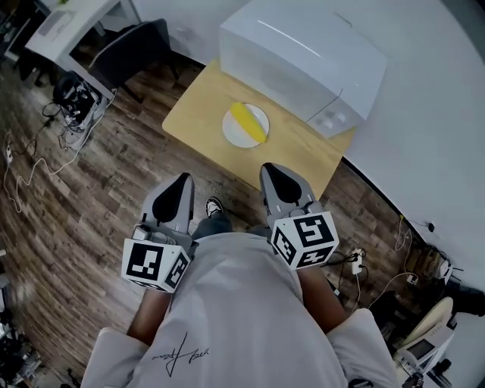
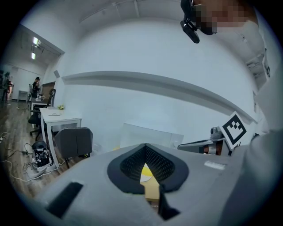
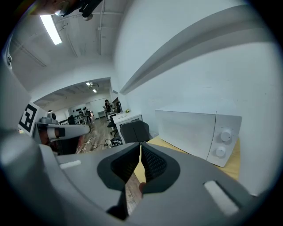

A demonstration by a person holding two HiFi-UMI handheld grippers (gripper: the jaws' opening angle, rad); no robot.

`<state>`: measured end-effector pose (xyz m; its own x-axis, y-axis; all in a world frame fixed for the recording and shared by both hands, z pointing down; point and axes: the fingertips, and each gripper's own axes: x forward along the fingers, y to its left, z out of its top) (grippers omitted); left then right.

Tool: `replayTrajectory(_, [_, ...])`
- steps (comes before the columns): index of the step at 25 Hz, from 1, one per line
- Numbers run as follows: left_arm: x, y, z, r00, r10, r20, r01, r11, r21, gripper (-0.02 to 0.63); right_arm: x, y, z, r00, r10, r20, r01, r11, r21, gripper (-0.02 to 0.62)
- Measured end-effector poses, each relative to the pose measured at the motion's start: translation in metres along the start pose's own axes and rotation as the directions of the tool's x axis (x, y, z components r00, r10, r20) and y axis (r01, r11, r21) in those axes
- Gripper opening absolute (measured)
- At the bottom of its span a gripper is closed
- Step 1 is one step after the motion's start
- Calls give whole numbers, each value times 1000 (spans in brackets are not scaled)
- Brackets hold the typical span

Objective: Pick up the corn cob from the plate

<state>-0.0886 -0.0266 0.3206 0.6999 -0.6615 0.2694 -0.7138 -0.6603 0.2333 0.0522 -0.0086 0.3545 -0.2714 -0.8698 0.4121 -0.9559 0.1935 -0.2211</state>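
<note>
A yellow corn cob [image 1: 248, 121] lies across a white plate [image 1: 241, 129] on the light wooden table [image 1: 201, 114]. Both grippers hang close to my body, short of the table's near edge. My left gripper [image 1: 184, 176] is shut and empty, over the floor to the plate's lower left. My right gripper [image 1: 270, 167] is shut and empty too, just off the table edge below the plate. In the left gripper view the corn cob [image 2: 145, 169] and plate [image 2: 146, 179] show through the gap under the closed tips of the left gripper [image 2: 146, 145]. The right gripper [image 3: 140, 145] shows its jaws closed to a thin slit.
A white microwave [image 1: 303, 61] stands on the table behind the plate, against the wall. A dark chair [image 1: 136, 45] sits left of the table, with a white desk [image 1: 68, 23] beyond it. Cables and gear [image 1: 72, 102] litter the wooden floor on the left.
</note>
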Motion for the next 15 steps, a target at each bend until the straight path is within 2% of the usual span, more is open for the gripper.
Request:
replayTrajectory(6, [0, 23, 5, 999, -51, 0, 51, 999, -5, -6, 31, 9, 0, 999, -32, -31, 31, 999, -33, 37])
replayTrajectory(15, [-1, 37, 3, 997, -69, -14, 69, 997, -16, -6, 56, 12, 1, 997, -51, -63, 46, 996, -72, 52])
